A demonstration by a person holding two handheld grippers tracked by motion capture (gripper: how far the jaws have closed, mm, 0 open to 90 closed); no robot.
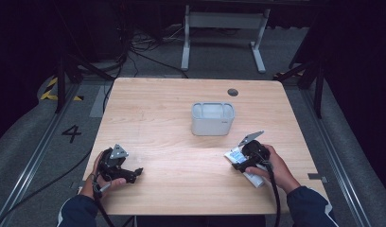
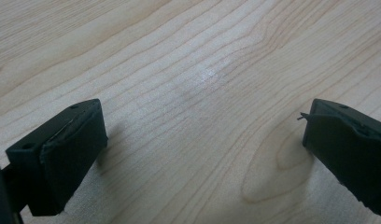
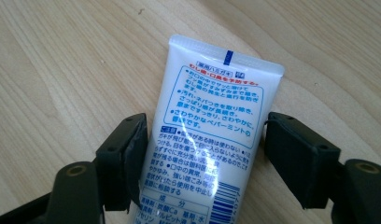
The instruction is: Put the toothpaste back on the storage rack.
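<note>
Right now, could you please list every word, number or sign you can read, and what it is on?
"4": painted on the floor left of the table.
Tube: blue and red Japanese print and a barcode, too small to quote reliably.
Container: a small dark mark, too blurred to read.

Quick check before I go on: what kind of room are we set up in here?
Most likely a lab or recording studio, not a home. The wooden table stands on grey floor with loose cables, floor rails, hazard tape and a painted number 4, ringed by dark curtains.
</note>
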